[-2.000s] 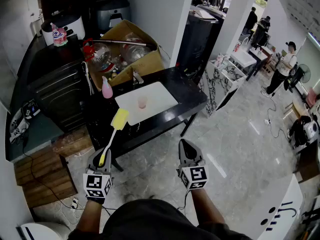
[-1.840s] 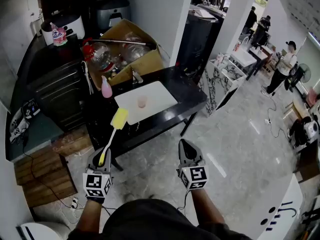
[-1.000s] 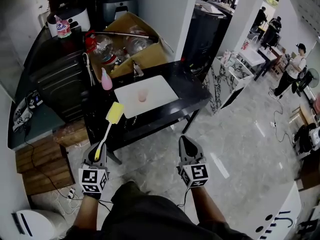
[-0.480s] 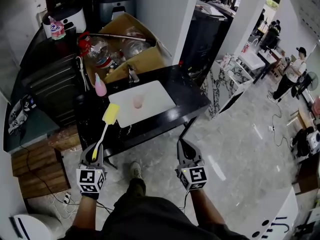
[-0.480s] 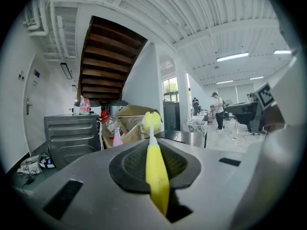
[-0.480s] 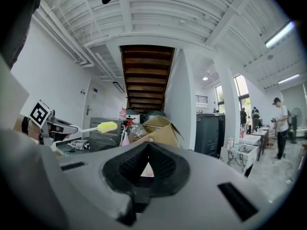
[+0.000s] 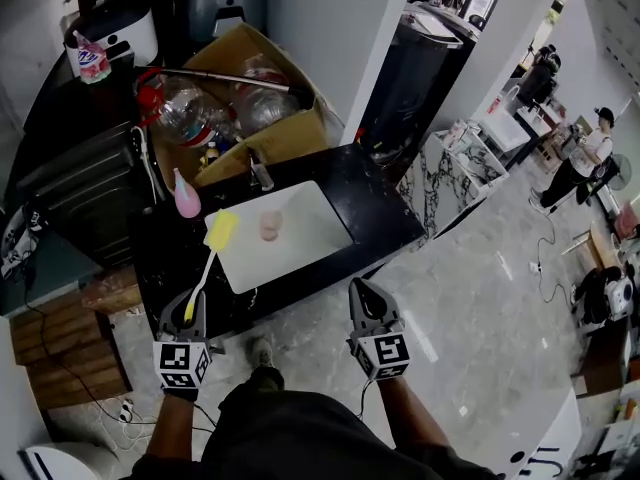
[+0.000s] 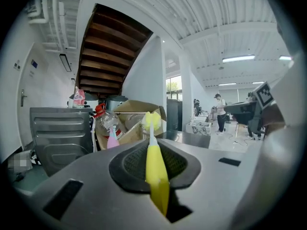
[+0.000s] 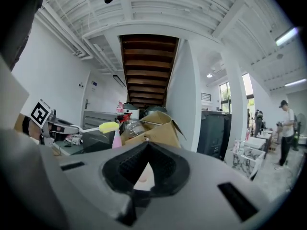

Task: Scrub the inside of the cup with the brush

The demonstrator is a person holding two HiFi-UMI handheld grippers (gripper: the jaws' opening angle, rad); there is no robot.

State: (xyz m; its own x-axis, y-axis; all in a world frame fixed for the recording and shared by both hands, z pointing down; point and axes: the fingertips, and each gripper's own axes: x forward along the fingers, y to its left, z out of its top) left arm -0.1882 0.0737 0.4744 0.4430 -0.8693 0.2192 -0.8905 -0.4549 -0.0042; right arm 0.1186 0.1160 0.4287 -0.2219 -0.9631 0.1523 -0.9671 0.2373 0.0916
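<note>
The left gripper [image 7: 194, 306] is clenched on the brush [image 7: 205, 273], its jaws pressed onto the yellow end of the handle. The handle is slim, yellow where it is gripped and white further out. It ends in a soft-looking yellow block head that sits over the near left edge of the white board [image 7: 310, 243] in the head view. The right gripper [image 7: 362, 298] is closed with nothing in it, its jaws meeting, and it is held in front of the near edge of the black table [image 7: 385, 203].

The cup [image 7: 270, 225] is small, pale pink and looks translucent. It stands on the white board, left of the board's middle. It is near the brush head and to its right, but not touching it, and well apart from both grippers. In the right gripper view it shows as a pink patch through the notch behind the closed jaw tips.

A pink bottle [image 7: 186, 195] stands on the table just beside the board's far left corner. Behind the table is a cardboard box [image 7: 285, 133] holding clear plastic bottles
</note>
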